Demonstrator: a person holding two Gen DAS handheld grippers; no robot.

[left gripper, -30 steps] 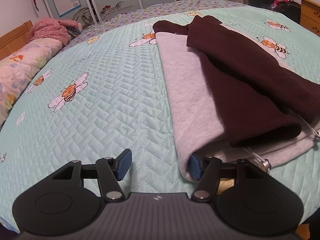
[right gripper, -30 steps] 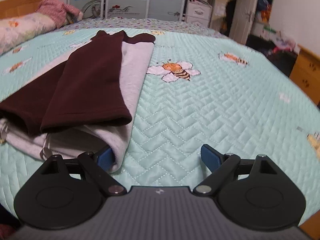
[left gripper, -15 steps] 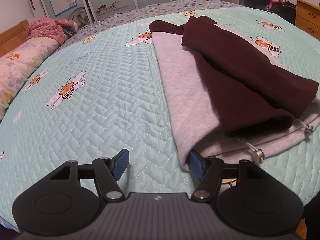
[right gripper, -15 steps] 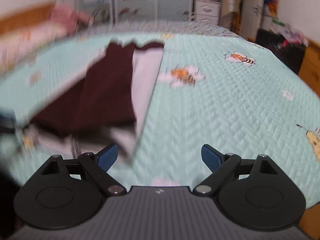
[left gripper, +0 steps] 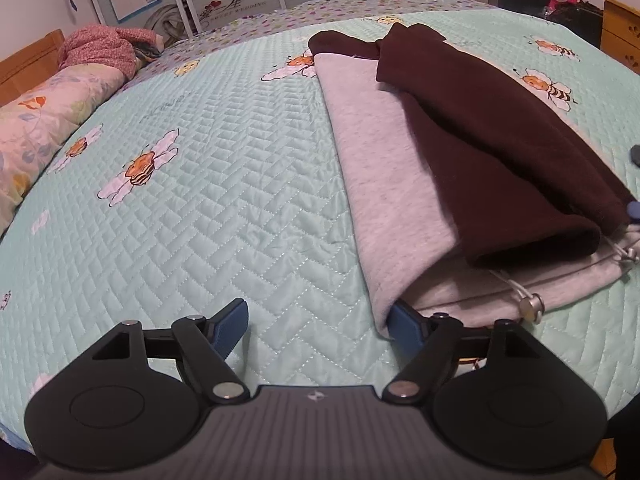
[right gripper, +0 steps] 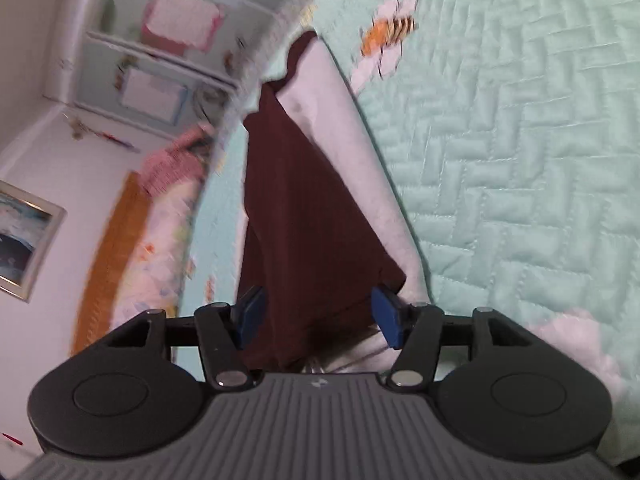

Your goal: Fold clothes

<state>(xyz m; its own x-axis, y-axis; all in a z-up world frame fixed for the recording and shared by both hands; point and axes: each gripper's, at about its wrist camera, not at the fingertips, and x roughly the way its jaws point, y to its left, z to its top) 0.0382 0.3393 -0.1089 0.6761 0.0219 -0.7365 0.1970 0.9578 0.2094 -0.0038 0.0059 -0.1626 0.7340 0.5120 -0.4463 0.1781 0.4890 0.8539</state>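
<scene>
A: Left wrist view: we're seeing our left gripper [left gripper: 318, 322] with its fingers spreading wider over the bed [left gripper: 208, 184]. One pad is touching the corner of the folded grey-and-maroon garment [left gripper: 404, 184], but nothing is between them.

B: Right wrist view, pretty blurry: our right gripper [right gripper: 316, 314] is tilting sideways, its fingers closing around the garment's maroon sleeve [right gripper: 304, 208], not yet pinching it.

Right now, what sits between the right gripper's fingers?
In the right wrist view, the maroon sleeve end of the folded hoodie lies between the closing jaws of the right gripper; pads not visibly pressing it yet.
</scene>
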